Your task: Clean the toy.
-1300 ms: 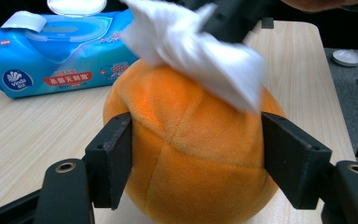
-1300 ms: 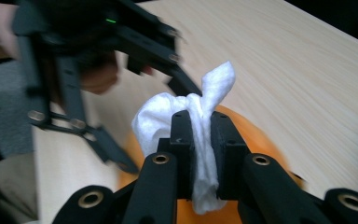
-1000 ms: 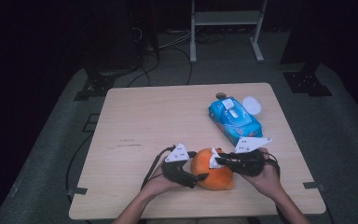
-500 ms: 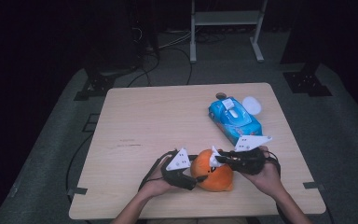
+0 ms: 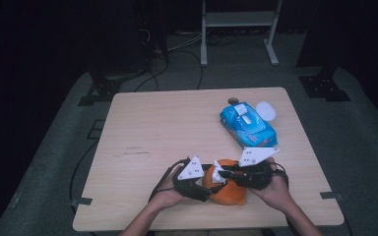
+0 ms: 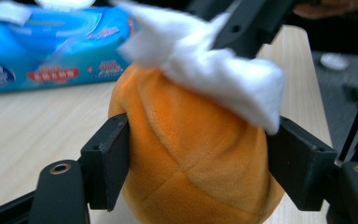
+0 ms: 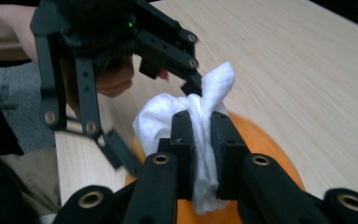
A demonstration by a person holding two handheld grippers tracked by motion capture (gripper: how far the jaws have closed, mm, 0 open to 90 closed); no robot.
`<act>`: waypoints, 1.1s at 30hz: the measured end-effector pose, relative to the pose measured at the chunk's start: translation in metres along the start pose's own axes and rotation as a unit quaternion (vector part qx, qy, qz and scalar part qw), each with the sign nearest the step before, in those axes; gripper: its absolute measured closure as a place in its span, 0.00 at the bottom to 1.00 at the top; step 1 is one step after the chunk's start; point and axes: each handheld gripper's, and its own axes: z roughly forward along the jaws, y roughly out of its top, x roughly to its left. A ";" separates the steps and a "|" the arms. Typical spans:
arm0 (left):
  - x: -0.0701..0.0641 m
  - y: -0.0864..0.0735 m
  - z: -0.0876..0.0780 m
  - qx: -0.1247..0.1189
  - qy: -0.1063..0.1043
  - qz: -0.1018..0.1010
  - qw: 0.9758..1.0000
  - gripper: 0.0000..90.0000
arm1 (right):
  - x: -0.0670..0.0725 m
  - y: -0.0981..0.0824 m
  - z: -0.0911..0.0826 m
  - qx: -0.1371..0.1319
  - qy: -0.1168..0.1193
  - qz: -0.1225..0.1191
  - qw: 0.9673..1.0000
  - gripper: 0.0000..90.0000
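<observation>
An orange plush ball (image 5: 231,192) rests near the table's front edge. My left gripper (image 5: 210,189) comes at it from the left. In the left gripper view its pads (image 6: 108,164) press on both sides of the plush ball (image 6: 191,158), and its jaws have just been closing on it. My right gripper (image 5: 225,173) reaches in from the right, shut on a bunched white wipe (image 5: 218,172). The right gripper view shows that gripper (image 7: 200,122) pinching the wipe (image 7: 168,116) and holding it against the top of the ball (image 7: 261,144).
A blue pack of wet wipes (image 5: 248,126) lies at the back right of the wooden table (image 5: 162,128), with a small white round lid (image 5: 266,110) beside it. Cables and a metal stand are on the dark floor beyond.
The left gripper's jaws have narrowed onto the sides of the orange ball. The right gripper with the wipe has shifted slightly over the ball's top.
</observation>
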 end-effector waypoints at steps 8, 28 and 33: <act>0.006 -0.006 -0.001 -0.006 -0.014 -0.018 1.000 0.29 | -0.020 -0.016 -0.010 0.011 -0.011 0.029 0.999 0.89; 0.002 -0.005 0.000 -0.004 -0.019 -0.011 1.000 0.31 | 0.000 0.000 0.001 0.023 -0.012 -0.013 1.000 0.89; 0.008 -0.004 0.001 -0.010 -0.038 -0.044 0.998 0.23 | -0.017 -0.018 -0.009 0.027 -0.004 0.024 0.999 0.89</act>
